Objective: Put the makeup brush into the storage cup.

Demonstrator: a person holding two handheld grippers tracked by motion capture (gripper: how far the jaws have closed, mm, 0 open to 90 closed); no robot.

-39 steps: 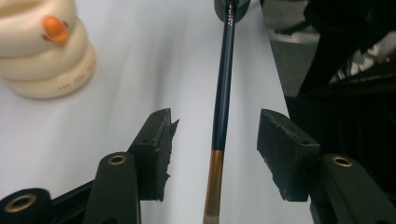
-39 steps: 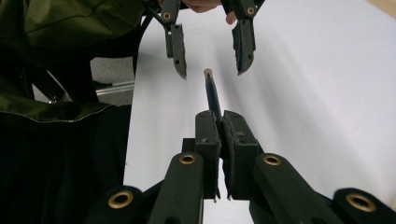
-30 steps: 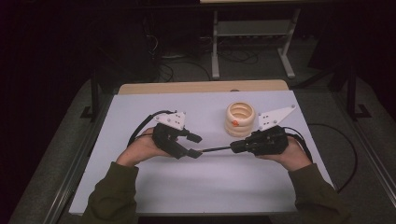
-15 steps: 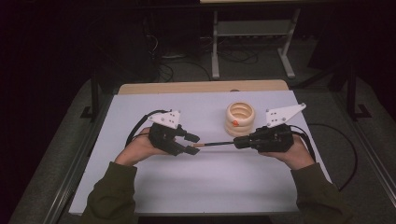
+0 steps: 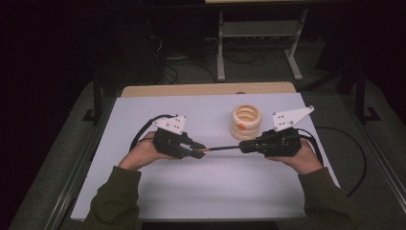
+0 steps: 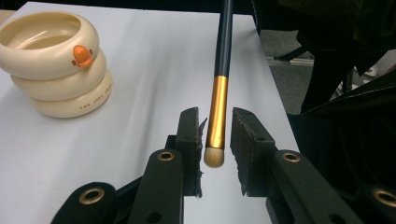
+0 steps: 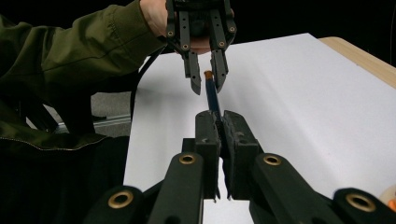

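Dark-handled makeup brush with a gold ferrule (image 5: 222,148) spans the gap between both claws above the white desk (image 5: 201,191). The right claw (image 5: 242,147) is clamped on its handle. The left claw (image 6: 215,135) has just been closing around the gold brush end, a slight gap remaining; a cream stacked-ring holder (image 5: 246,121) stands nearby.

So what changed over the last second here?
The left gripper has been closing its jaws around the brush tip; a gap still shows beside the gold ferrule, so it has no grip yet. The right gripper stayed shut on the brush handle, holding it level between the two hands. The ring stack on the table has not moved.
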